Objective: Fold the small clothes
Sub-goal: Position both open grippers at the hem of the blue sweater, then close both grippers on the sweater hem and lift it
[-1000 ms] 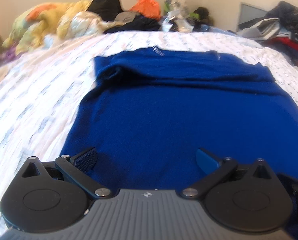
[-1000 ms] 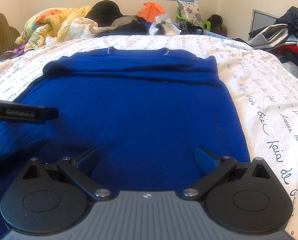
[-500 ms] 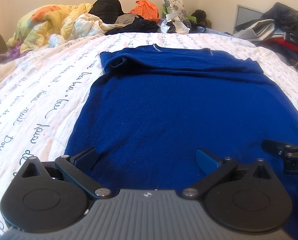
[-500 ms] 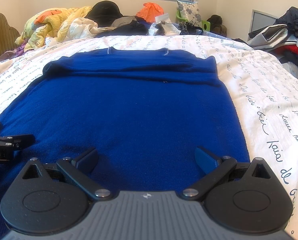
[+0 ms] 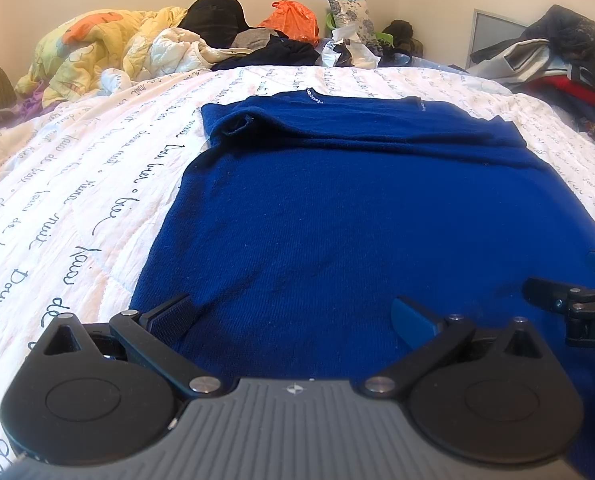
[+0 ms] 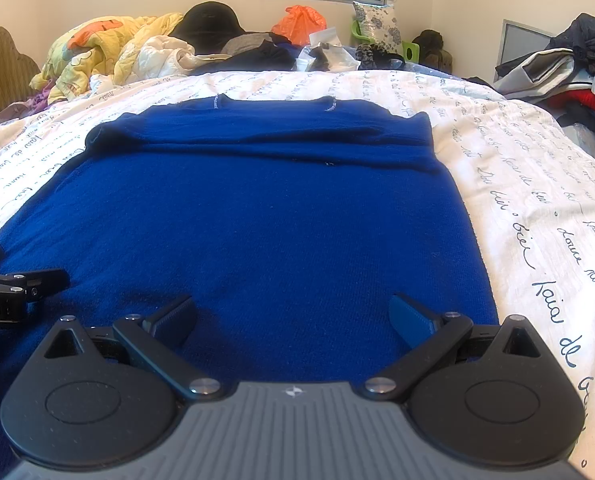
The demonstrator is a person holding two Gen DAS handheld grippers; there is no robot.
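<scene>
A dark blue knit sweater (image 5: 337, 208) (image 6: 265, 216) lies flat on the bed, its sleeves folded across the far end below the collar. My left gripper (image 5: 293, 314) hovers open over the sweater's near hem, close to its left edge, with nothing between its fingers. My right gripper (image 6: 293, 314) is open too, low over the near hem by the right edge. Each gripper shows at the side of the other's view: the right gripper (image 5: 577, 300) and the left gripper (image 6: 13, 284).
The white bedspread (image 5: 77, 200) with dark script writing covers the bed. A yellow quilt (image 5: 97, 48), dark clothes and an orange bag (image 5: 289, 16) are heaped at the far end. More clothes (image 6: 569, 68) are piled at the right side.
The left gripper swung left and settled over the near hem; its view went from blurred to sharp. The right gripper has stayed put. Both remain open.
</scene>
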